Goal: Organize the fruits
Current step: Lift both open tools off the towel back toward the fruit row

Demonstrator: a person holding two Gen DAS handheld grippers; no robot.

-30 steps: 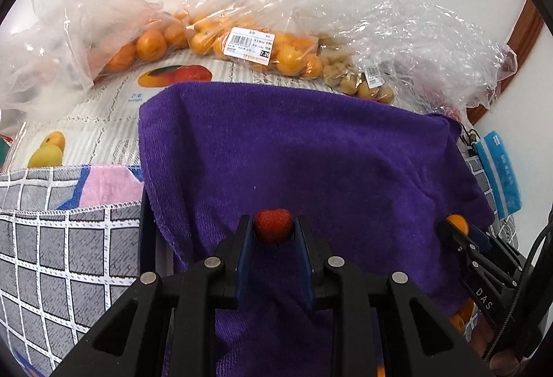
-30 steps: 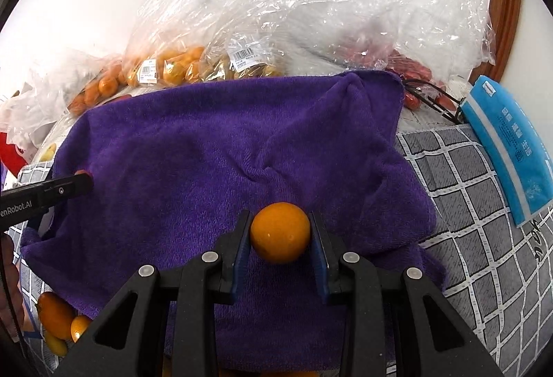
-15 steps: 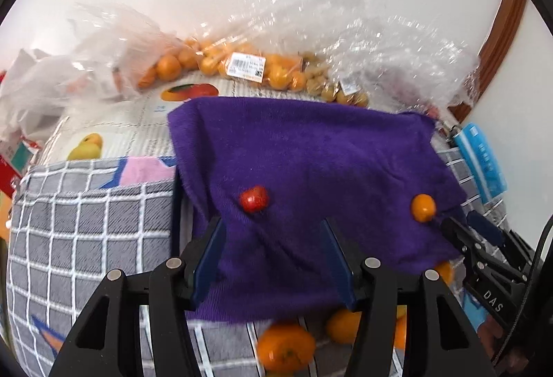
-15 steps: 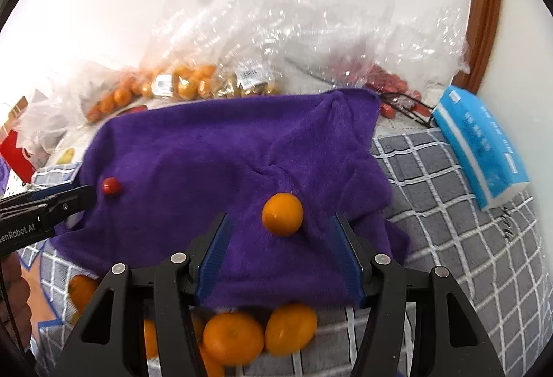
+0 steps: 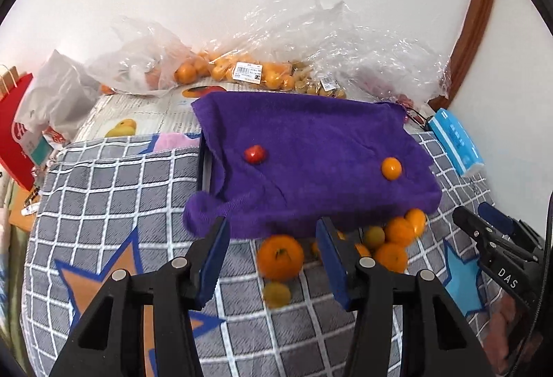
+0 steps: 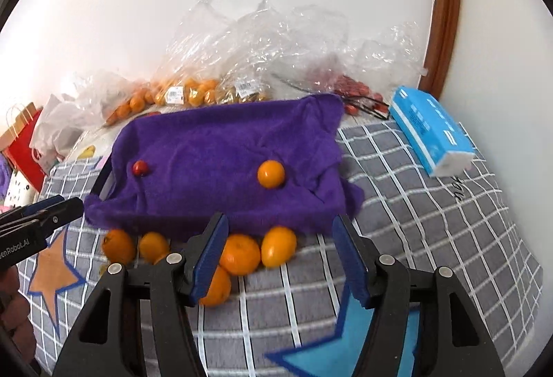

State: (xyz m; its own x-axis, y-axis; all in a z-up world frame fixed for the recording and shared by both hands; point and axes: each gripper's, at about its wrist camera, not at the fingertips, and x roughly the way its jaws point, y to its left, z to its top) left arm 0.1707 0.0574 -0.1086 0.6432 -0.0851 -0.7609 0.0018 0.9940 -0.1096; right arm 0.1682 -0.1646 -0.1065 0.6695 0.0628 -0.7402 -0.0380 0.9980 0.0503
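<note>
Both the left tool (image 5: 271,250) and the right tool (image 6: 280,250) are held spread and empty. Loose oranges (image 6: 240,254) lie near, at 12 o'clock. Beyond, a red fruit (image 5: 255,154) and a small orange (image 6: 271,173) rest well apart on the purple towel (image 5: 311,141). A further pick seems called for next.

Left gripper (image 5: 271,254) and right gripper (image 6: 280,254): black plastic frames, blue pads (image 5: 215,259), silver screws, white lettering "DAS" and "enRobot.AI".

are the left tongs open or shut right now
Open. The left tongs stand wide apart with nothing between them; the red fruit lies on the purple towel.
</note>
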